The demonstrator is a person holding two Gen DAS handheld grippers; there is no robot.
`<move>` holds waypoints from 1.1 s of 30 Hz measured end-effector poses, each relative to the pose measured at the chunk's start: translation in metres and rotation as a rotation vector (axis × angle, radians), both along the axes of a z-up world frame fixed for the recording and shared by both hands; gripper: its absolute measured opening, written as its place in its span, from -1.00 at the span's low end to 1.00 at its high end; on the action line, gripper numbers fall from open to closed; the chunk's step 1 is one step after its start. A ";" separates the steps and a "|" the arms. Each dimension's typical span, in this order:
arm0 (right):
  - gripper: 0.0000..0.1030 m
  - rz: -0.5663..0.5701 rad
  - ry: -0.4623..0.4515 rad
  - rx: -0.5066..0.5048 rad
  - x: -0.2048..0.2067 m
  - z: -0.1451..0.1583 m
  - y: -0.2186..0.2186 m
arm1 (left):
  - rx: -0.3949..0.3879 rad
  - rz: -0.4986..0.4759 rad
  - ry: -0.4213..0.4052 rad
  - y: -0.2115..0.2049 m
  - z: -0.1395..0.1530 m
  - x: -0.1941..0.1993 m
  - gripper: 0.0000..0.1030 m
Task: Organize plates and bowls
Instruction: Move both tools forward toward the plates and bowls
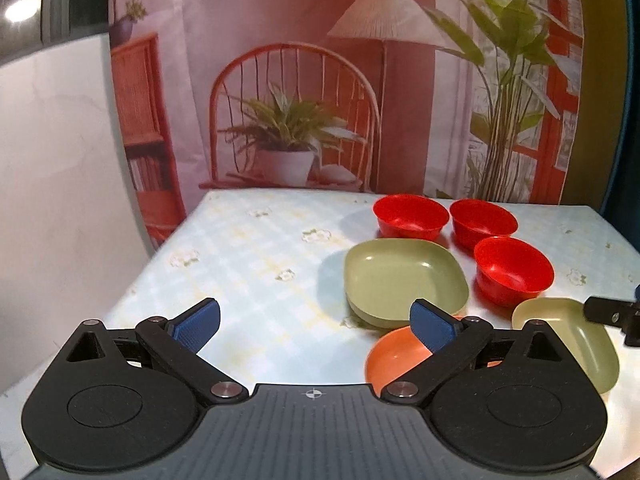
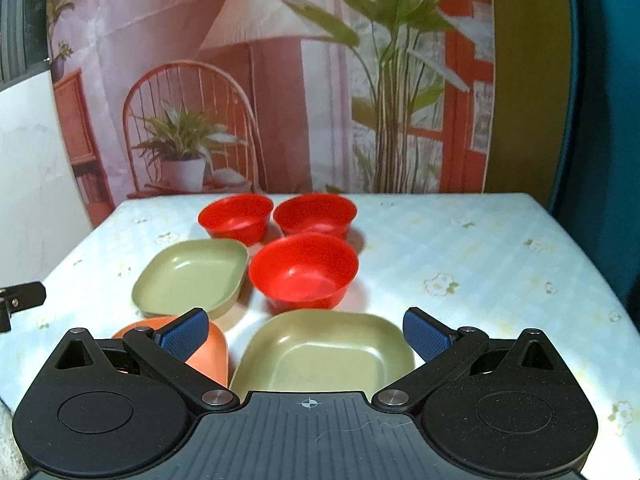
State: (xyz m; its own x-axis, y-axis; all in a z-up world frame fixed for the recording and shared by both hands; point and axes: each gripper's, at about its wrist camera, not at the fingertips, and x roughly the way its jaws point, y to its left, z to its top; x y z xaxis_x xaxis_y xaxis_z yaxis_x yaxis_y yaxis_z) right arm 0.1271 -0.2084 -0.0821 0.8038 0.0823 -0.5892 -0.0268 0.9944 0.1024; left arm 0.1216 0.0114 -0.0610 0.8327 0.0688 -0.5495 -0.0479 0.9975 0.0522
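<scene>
Three red bowls stand apart on the table: far left (image 2: 236,216), far right (image 2: 316,214) and nearest (image 2: 304,270). Two green square plates lie flat, one on the left (image 2: 192,274) and one right before my right gripper (image 2: 324,354). An orange plate (image 2: 210,354) lies at the lower left. My right gripper (image 2: 306,334) is open and empty above the near green plate. My left gripper (image 1: 316,326) is open and empty, left of the orange plate (image 1: 394,358) and the green plate (image 1: 404,280). The bowls (image 1: 512,270) also show in the left wrist view.
The table has a pale blue checked cloth with flowers (image 2: 480,264). A printed backdrop of a chair, lamp and plants (image 2: 280,100) hangs behind it. A white wall (image 1: 52,160) is on the left. The other gripper's tip (image 1: 612,312) shows at the right edge.
</scene>
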 end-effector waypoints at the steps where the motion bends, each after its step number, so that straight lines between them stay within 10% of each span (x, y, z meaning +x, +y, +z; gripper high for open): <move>1: 0.99 0.003 0.007 0.002 0.001 -0.003 0.000 | -0.005 -0.001 0.008 0.000 -0.002 0.004 0.96; 33: 0.99 0.030 0.091 0.005 0.022 -0.033 0.011 | -0.001 -0.064 0.153 -0.009 -0.039 0.031 0.69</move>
